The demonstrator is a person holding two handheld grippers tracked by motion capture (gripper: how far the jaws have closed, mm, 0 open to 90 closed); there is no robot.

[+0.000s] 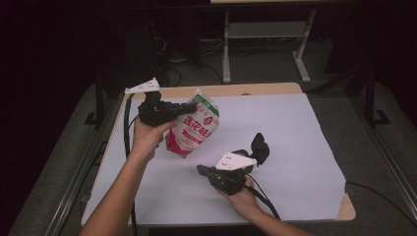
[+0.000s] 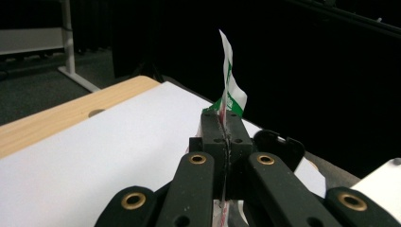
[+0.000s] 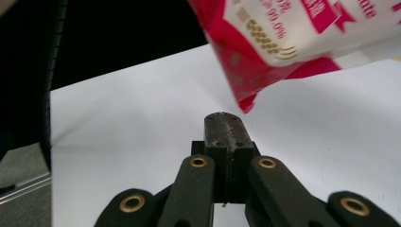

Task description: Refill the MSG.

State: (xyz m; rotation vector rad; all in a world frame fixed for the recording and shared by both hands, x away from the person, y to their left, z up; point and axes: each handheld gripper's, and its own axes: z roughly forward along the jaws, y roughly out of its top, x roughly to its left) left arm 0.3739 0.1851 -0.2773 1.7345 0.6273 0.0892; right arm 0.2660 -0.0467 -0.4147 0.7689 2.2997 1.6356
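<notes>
A red and white pouch point(image 1: 193, 132) with a green top hangs tilted above the white sheet point(image 1: 295, 147). My left gripper point(image 1: 193, 106) is shut on its top edge. In the left gripper view the jaws point(image 2: 222, 118) pinch the thin green and white seam point(image 2: 230, 80), which sticks up past them. My right gripper point(image 1: 200, 170) sits low near the table's front, pointing toward the pouch, shut with nothing between its jaws. In the right gripper view its closed tips point(image 3: 223, 118) lie just below the pouch's red bottom corner point(image 3: 265, 75), apart from it.
A black clip-like object point(image 1: 259, 146) lies on the white sheet right of the pouch, also behind the jaws in the left gripper view point(image 2: 279, 144). The wooden table edge point(image 1: 255, 89) shows at the back. Metal frame legs point(image 1: 226, 54) stand on the floor beyond.
</notes>
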